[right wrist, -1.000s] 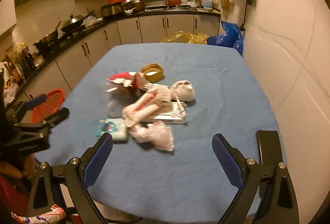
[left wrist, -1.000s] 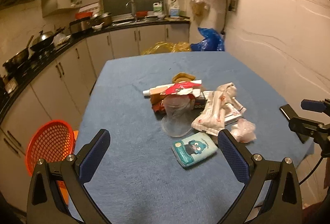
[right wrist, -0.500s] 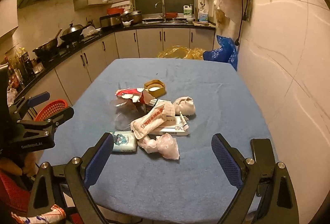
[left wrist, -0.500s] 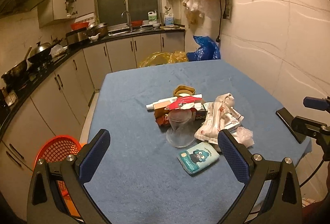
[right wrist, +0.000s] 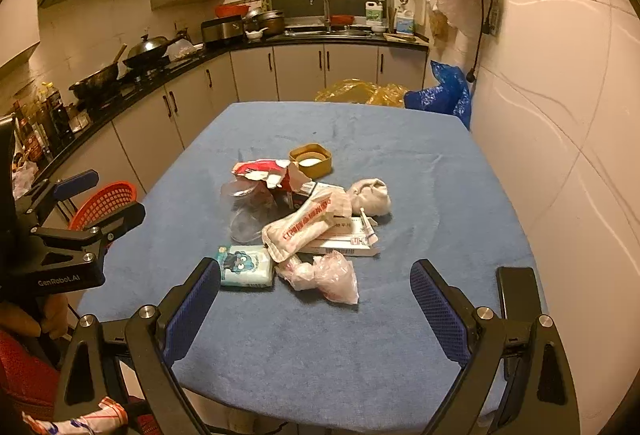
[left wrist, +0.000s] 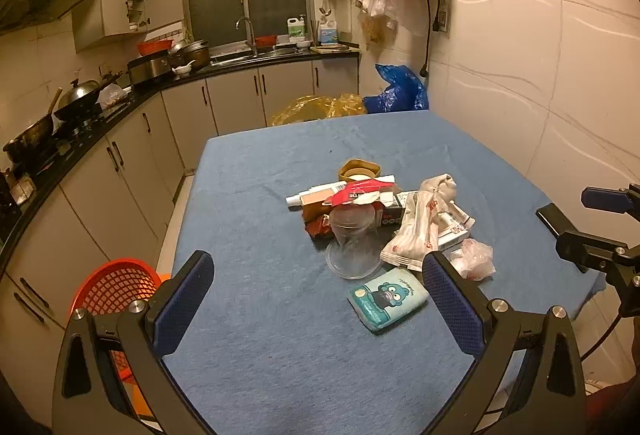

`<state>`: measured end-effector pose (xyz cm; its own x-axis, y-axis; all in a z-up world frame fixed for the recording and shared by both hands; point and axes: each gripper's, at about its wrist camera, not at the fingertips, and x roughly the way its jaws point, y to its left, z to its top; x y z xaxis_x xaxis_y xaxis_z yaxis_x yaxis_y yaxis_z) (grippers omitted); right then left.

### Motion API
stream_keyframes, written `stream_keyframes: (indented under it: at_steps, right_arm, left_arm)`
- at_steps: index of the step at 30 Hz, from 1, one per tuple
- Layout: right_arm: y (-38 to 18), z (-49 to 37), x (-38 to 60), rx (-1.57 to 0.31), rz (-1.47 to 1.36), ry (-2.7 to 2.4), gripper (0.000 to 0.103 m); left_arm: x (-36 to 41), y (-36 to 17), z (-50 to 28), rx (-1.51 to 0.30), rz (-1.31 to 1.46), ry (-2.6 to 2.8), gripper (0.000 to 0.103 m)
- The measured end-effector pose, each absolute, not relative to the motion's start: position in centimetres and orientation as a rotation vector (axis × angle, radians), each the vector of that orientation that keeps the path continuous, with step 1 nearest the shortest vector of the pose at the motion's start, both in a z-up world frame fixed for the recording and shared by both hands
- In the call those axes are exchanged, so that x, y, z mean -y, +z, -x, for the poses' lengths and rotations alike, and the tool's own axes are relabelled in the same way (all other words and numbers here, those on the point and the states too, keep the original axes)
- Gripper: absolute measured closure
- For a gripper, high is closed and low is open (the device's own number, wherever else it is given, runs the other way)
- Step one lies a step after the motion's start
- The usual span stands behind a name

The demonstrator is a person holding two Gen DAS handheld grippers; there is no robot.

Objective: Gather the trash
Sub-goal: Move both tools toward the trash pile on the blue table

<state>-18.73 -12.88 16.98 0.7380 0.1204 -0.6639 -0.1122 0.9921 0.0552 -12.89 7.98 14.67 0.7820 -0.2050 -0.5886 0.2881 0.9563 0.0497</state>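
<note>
Both cameras are pulling back and up, away from the trash pile (left wrist: 384,223). Left gripper (left wrist: 320,299) and right gripper (right wrist: 316,299) are hanging spread and empty over the near table (right wrist: 400,355) edge, likely choosing a first pick; orange basket (left wrist: 116,283) is waiting left.

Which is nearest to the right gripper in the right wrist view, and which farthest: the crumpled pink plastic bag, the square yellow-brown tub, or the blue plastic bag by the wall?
1. The crumpled pink plastic bag, on the blue tablecloth just ahead of the right gripper.
2. The square yellow-brown tub, behind the trash pile at mid-table.
3. The blue plastic bag, beyond the table's far right corner.
</note>
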Motion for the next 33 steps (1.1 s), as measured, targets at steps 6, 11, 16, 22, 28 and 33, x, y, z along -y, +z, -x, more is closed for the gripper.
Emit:
stream_keyframes:
  at_steps: [6, 11, 16, 22, 28, 33]
  right_arm:
    - [16.6, 18.3, 12.7, -0.733, 0.002, 0.147, 0.005]
    - [16.4, 18.3, 12.7, -0.729, 0.010, 0.163, 0.005]
    - [15.9, 18.0, 12.9, -0.741, 0.016, 0.174, 0.005]
    - [15.3, 17.6, 13.5, -0.758, 0.012, 0.183, 0.005]
    - [13.9, 16.5, 14.5, -0.793, -0.003, 0.197, 0.005]
    - [12.7, 15.5, 15.7, -0.823, -0.019, 0.209, 0.005]
  left_arm:
    - [-8.1, 14.7, 12.8, -0.623, -0.141, -0.247, 0.000]
    - [-8.0, 14.6, 12.9, -0.627, -0.150, -0.243, 0.000]
    - [-7.6, 14.1, 12.8, -0.645, -0.155, -0.232, 0.000]
    - [-6.9, 13.7, 12.7, -0.663, -0.156, -0.231, 0.000]
    - [-6.0, 13.1, 12.2, -0.700, -0.166, -0.239, 0.000]
    - [-5.2, 12.5, 11.6, -0.738, -0.175, -0.248, 0.000]
